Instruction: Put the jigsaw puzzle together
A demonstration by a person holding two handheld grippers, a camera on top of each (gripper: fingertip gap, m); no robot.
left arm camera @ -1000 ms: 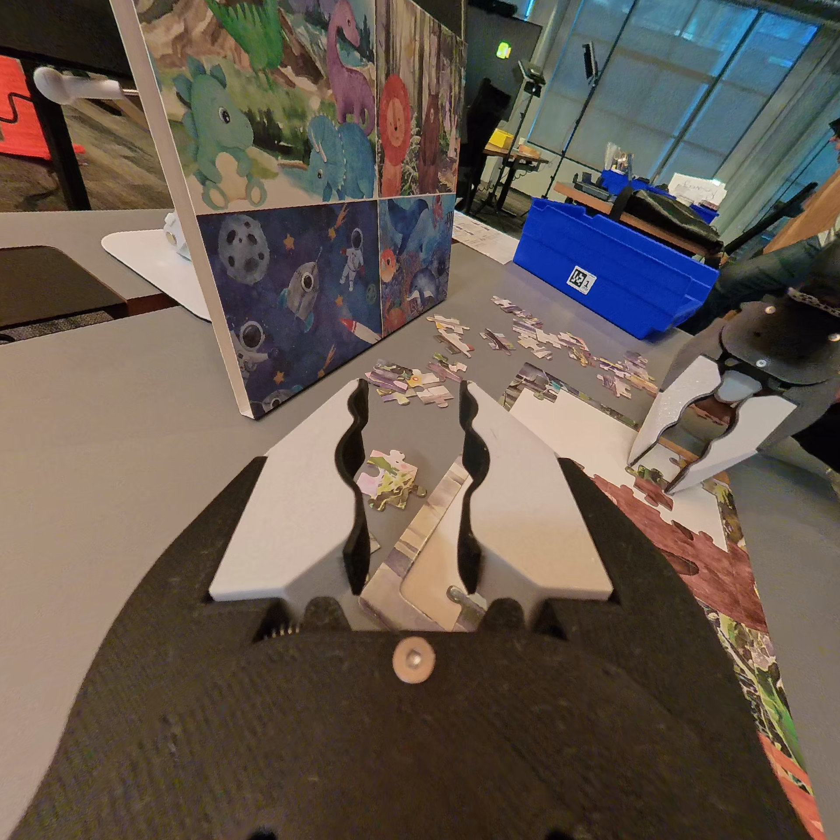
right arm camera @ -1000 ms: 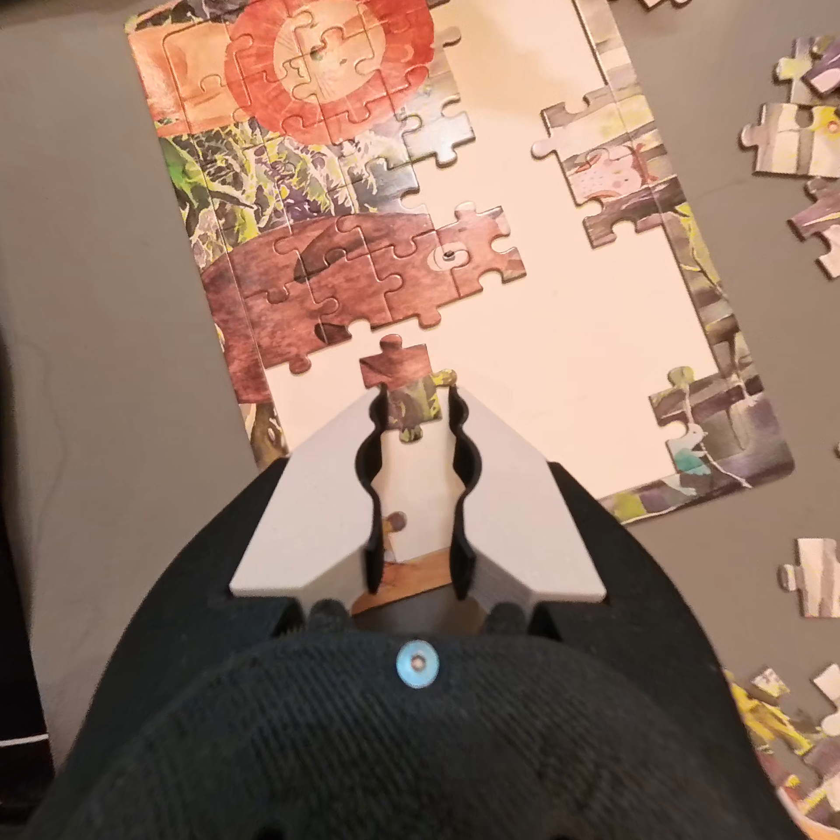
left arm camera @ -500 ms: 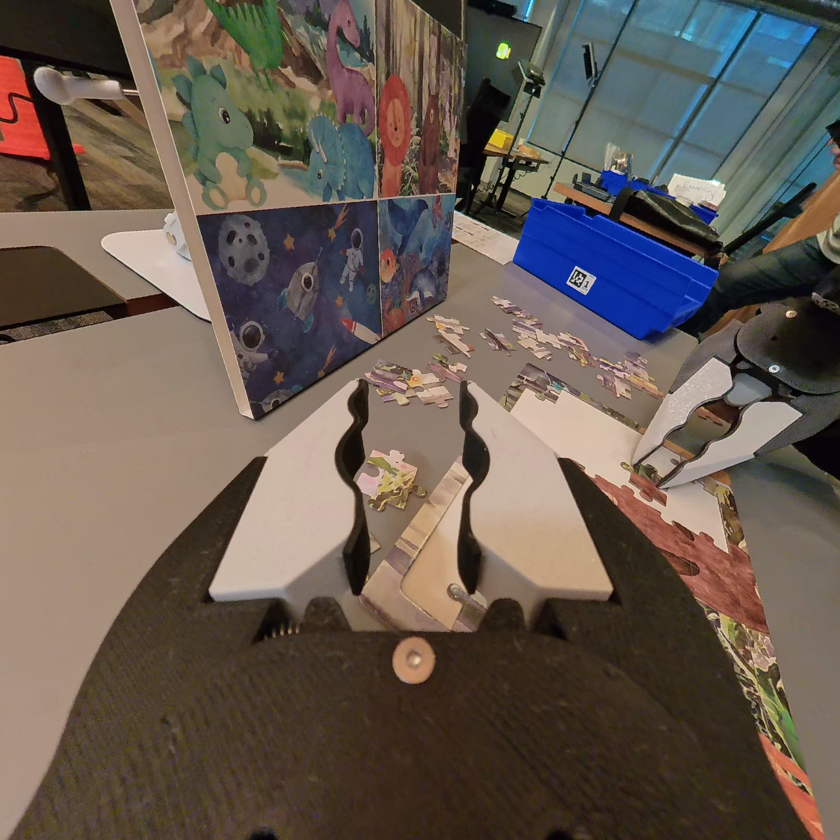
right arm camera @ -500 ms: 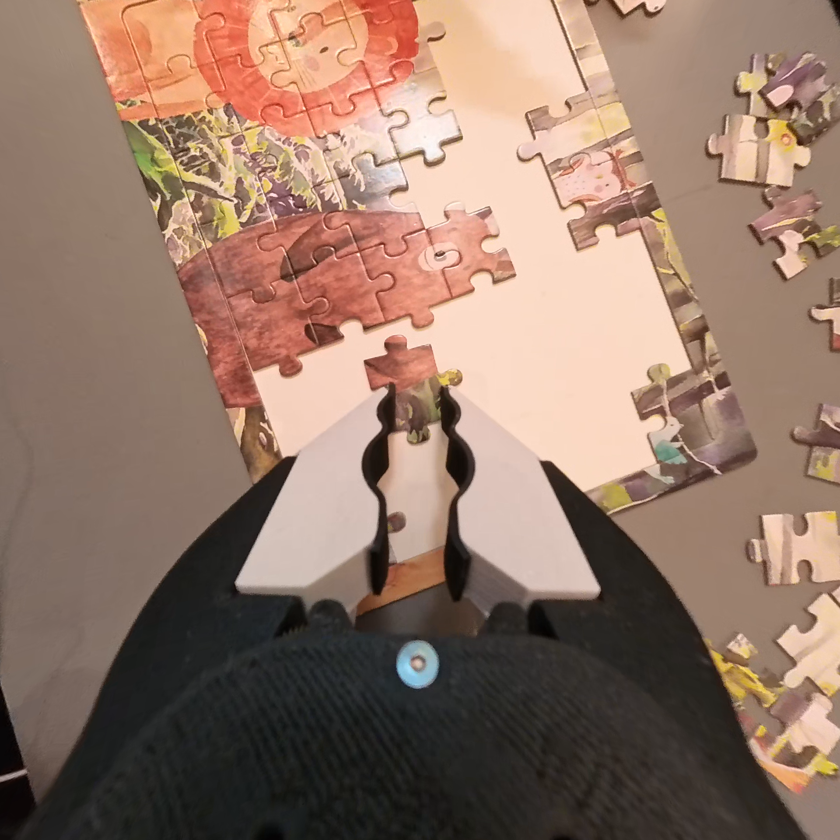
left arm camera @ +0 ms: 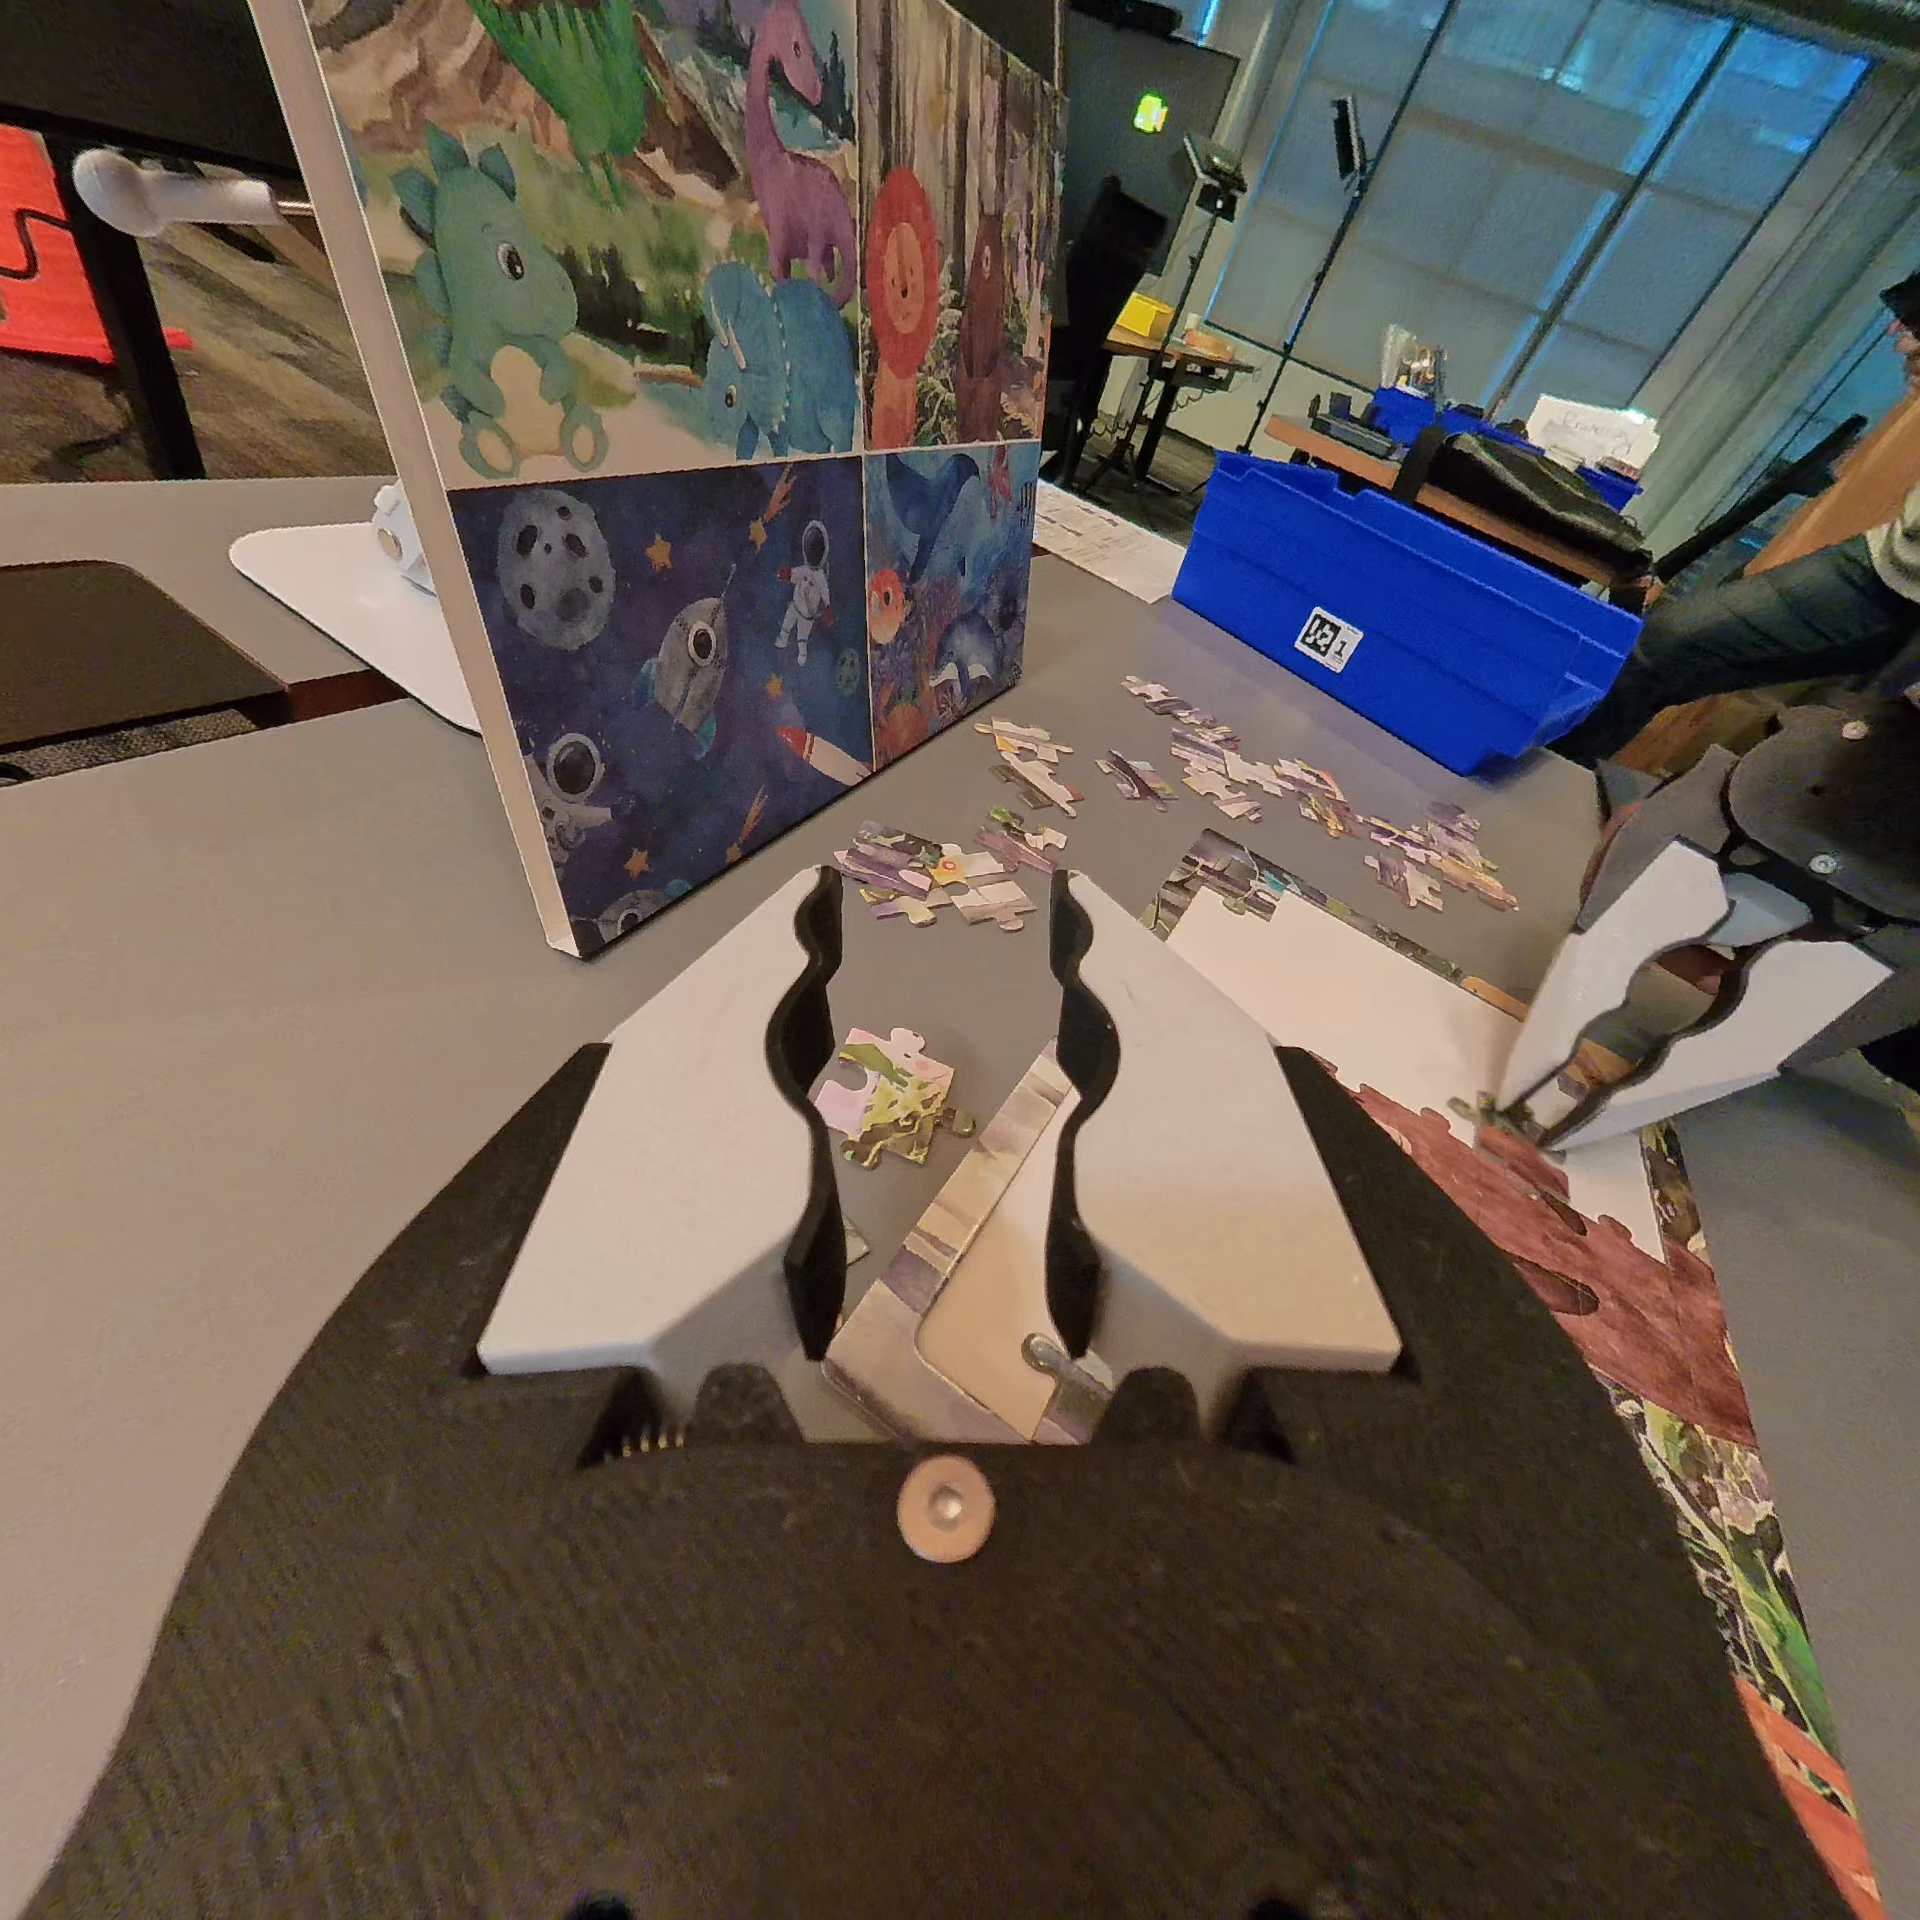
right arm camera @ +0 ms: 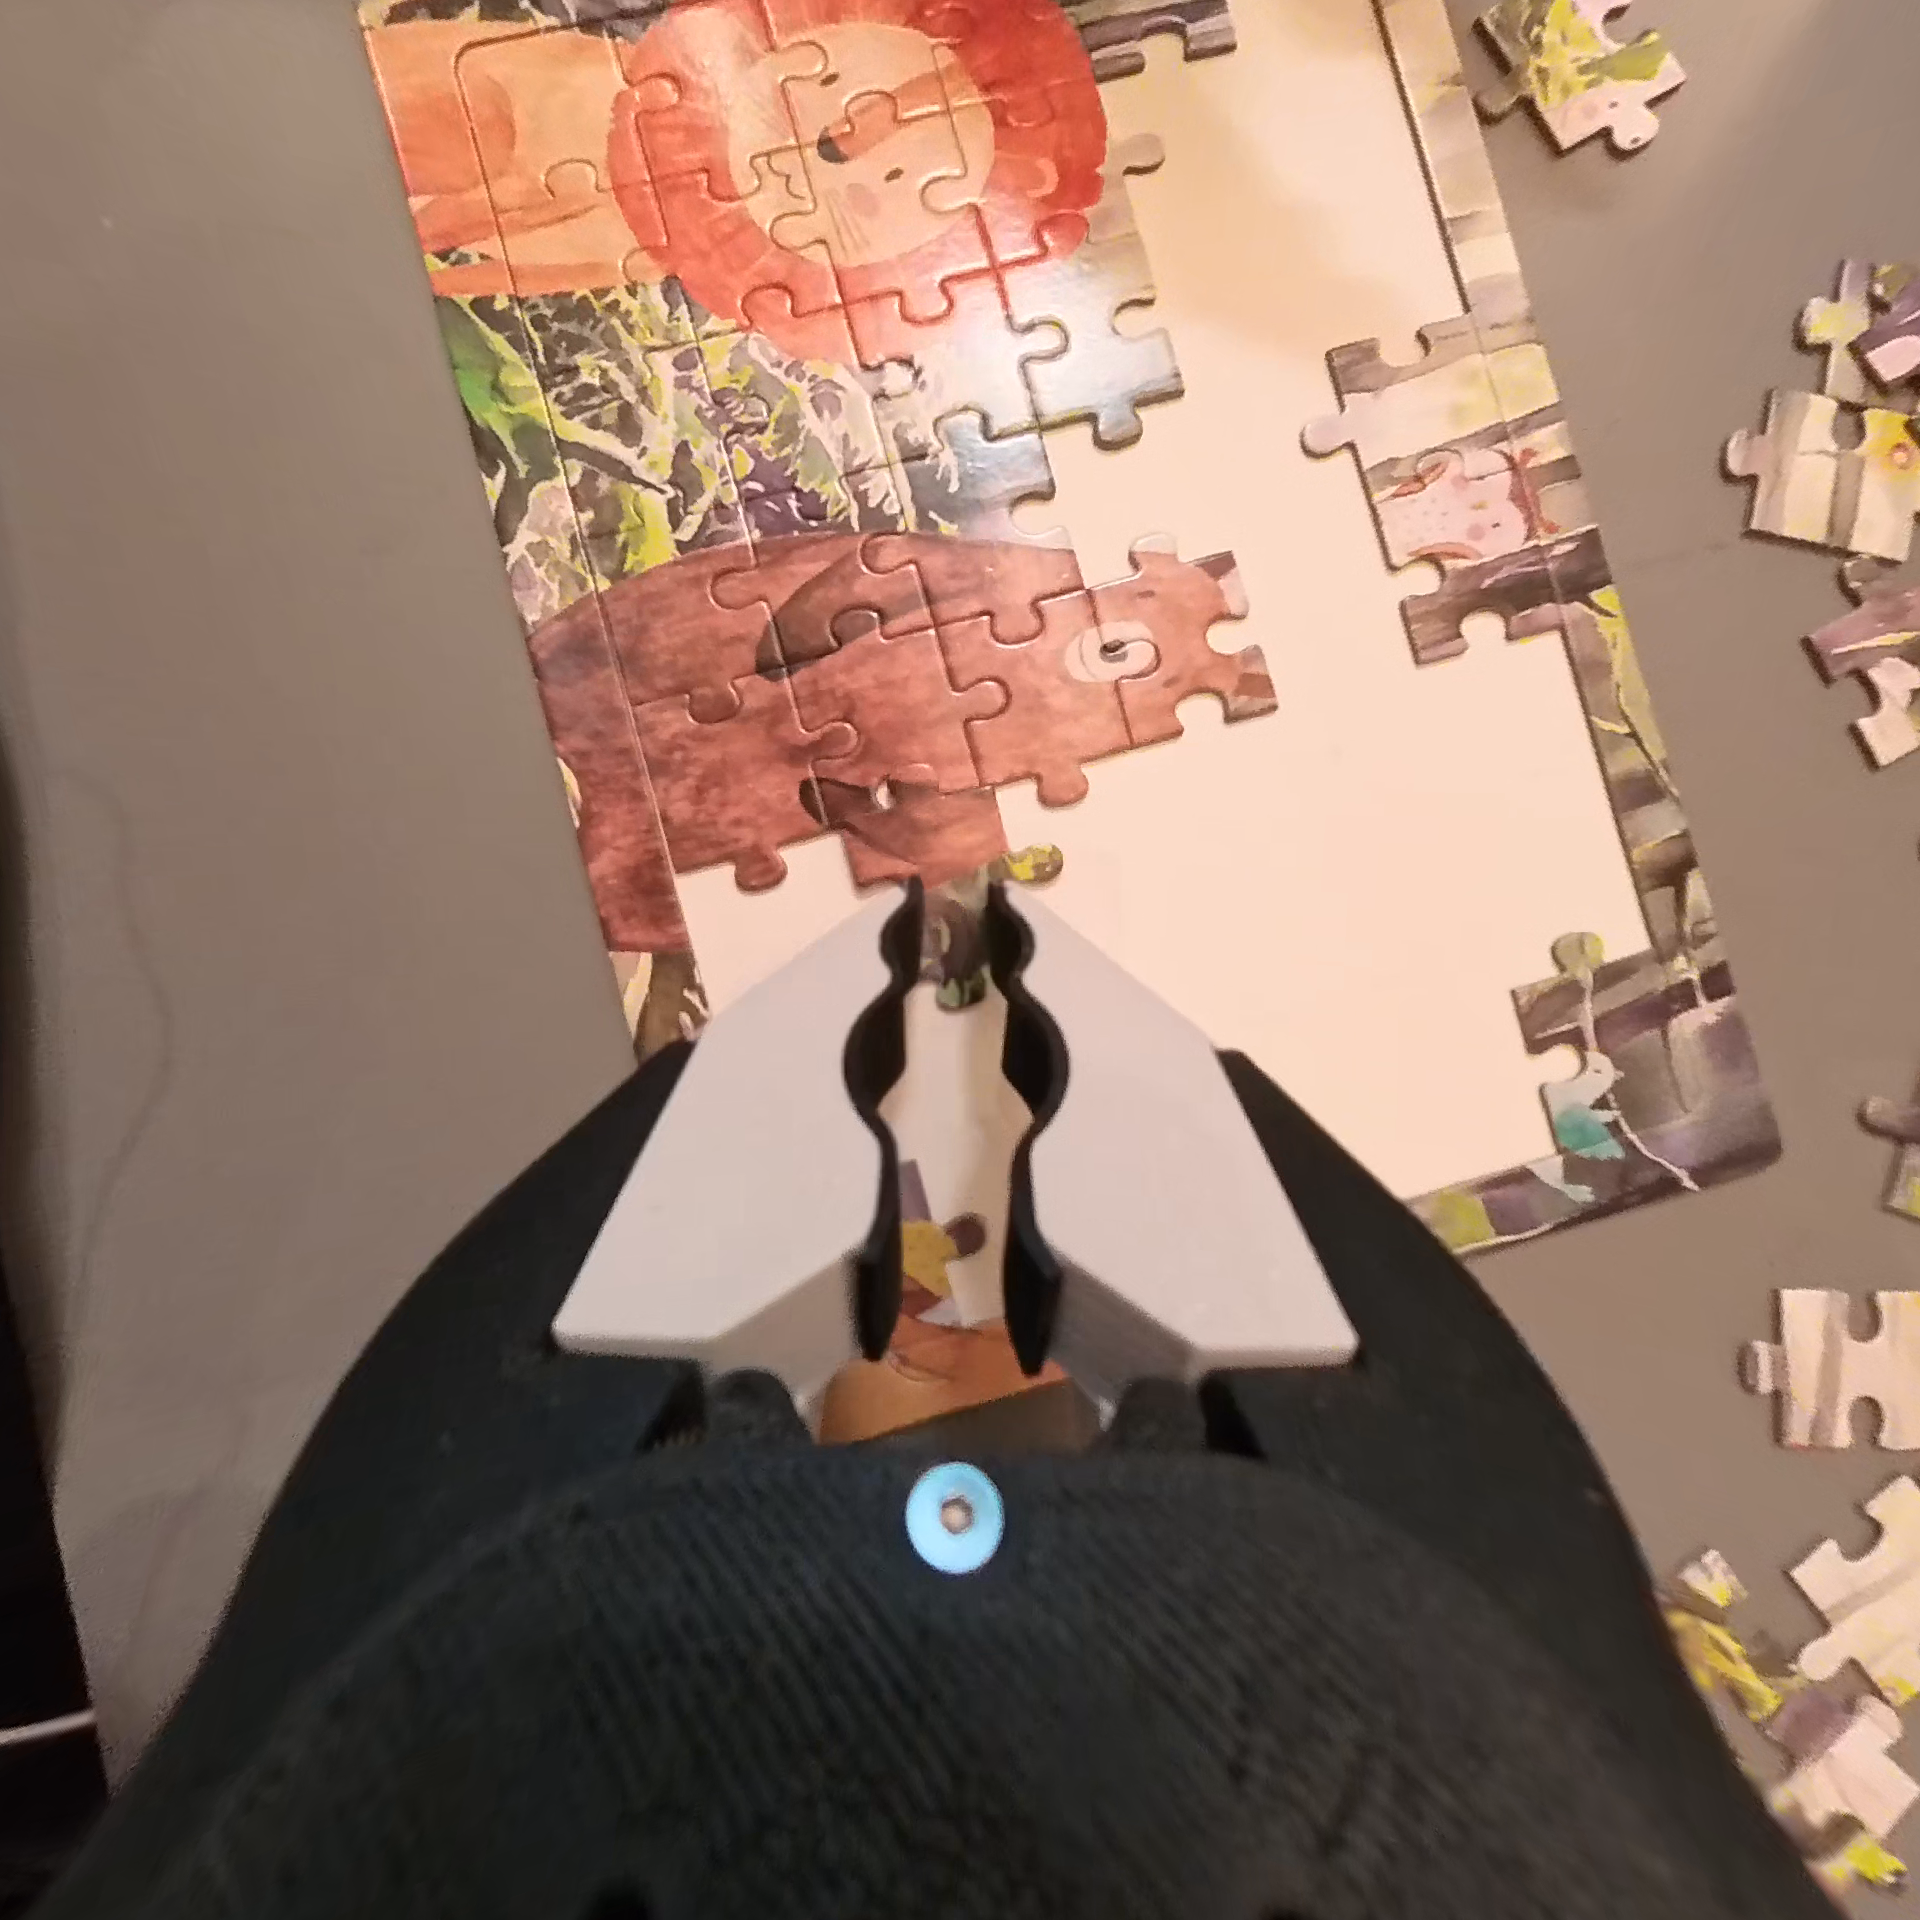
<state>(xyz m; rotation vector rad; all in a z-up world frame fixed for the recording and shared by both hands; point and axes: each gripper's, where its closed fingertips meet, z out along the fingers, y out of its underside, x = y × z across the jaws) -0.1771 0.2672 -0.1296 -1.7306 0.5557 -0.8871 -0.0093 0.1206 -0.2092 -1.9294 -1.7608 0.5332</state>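
Note:
The puzzle tray lies flat with a lion section and a brown bear section joined along its left side. My right gripper is shut on a brown and green puzzle piece and holds it against the lower edge of the bear section. It also shows in the left wrist view, tips down on the tray. My left gripper is open and empty, low over the tray's corner. A loose pink and green piece lies on the table between its fingers.
An upright picture board stands at the back left. A blue bin sits at the back right. Several loose pieces are scattered beyond the tray, and they also show right of it. A person's sleeve is at far right. There is about 25 cm between the tips of the two grippers.
My right gripper has moved forward and down with the piece, from just below the bear section to touching its lower edge. The left gripper has not moved.

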